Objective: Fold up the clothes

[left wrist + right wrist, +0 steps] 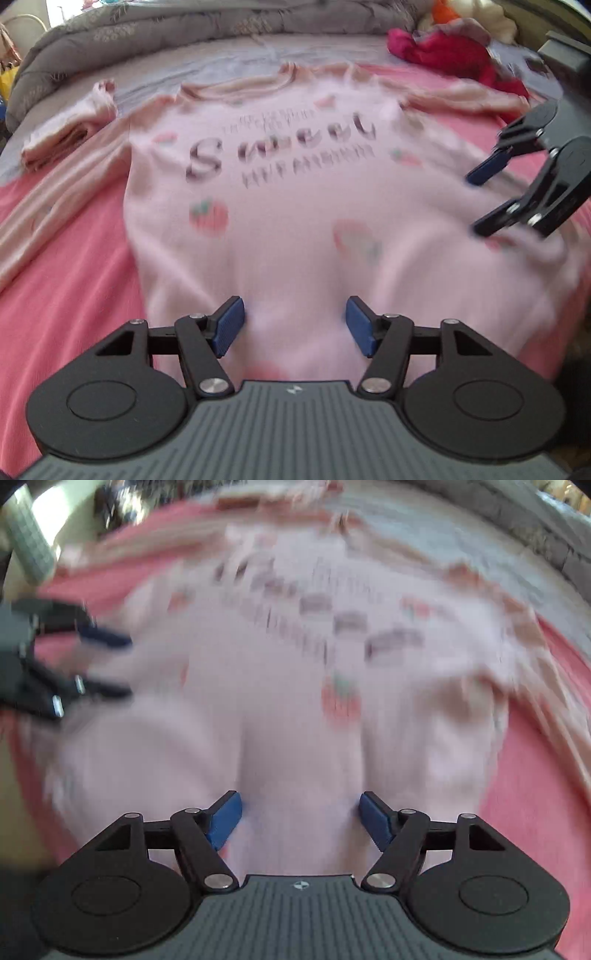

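Observation:
A pale pink long-sleeved shirt [280, 206] with "Sweet" lettering and strawberry prints lies spread face up on a pink bed sheet [66, 288]. Its left sleeve [48, 199] stretches out to the left. My left gripper [294, 326] is open over the shirt's lower hem, jaws wide apart, holding nothing. My right gripper [476, 203] is open above the shirt's right side. In the blurred right wrist view the shirt [295, 686] fills the frame, the right gripper [301, 821] is open over it, and the left gripper [110, 664] shows at the left.
A folded pink garment [70, 133] lies at the shirt's upper left. A red garment [454, 55] sits at the back right. A grey quilt [207, 26] runs along the far edge of the bed.

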{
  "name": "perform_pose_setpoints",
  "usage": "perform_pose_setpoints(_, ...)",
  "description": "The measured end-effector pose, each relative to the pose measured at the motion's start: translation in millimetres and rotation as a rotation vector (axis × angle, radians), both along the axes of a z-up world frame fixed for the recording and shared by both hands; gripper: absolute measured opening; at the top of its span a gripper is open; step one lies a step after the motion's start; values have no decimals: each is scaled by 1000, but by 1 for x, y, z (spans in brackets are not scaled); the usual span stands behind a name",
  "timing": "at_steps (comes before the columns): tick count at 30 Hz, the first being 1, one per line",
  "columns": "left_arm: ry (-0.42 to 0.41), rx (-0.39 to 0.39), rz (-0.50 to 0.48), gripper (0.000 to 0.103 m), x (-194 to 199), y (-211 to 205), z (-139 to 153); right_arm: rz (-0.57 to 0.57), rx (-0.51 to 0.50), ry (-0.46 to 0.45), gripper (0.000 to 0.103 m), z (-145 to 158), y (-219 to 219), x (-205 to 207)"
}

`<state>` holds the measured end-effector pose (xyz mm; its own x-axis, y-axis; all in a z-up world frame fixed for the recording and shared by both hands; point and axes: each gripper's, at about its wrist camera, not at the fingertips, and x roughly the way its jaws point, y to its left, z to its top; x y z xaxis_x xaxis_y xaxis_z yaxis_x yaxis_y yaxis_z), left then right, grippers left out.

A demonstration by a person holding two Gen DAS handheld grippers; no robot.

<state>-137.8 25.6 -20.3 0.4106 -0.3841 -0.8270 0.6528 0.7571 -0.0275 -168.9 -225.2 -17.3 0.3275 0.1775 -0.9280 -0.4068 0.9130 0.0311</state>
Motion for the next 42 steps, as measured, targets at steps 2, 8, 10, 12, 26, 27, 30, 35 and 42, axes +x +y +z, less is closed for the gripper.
perform_pose_setpoints(2, 54, 5, 23, 63, -19, 21, 7, 3, -22, 77, 71, 6, -16, -34)
perform_pose_setpoints(8, 141, 74, 80, 63, -16, 39, 46, -31, -29, 217, 64, 52, -39, -18)
perform_pose_setpoints(10, 46, -3, 116, 63, 9, 36, 60, -51, 35, 90, 72, 65, -38, 18)
perform_pose_setpoints(12, -13, -87, 72, 63, 48, 21, 59, 43, 81, -5, 74, 63, -21, 66)
perform_pose_setpoints(26, 34, 58, -358, 64, 160, 30, 5, 489, -167, 116, 86, 1, -94, 146)
perform_pose_setpoints(27, 34, 98, -337, 62, 160, 30, 11, 459, -166, 115, 76, 9, -94, 147)
perform_pose_setpoints(30, -4, -19, -348, 62, 171, 18, 35, 447, -144, 66, 73, 32, -83, 149)
perform_pose_setpoints(35, -27, -83, -534, 63, 193, -69, 17, 735, -12, -35, 94, 26, 16, 171)
perform_pose_setpoints(42, 4, -20, -581, 72, 185, -46, -13, 794, -22, 10, 103, -15, 4, 169)
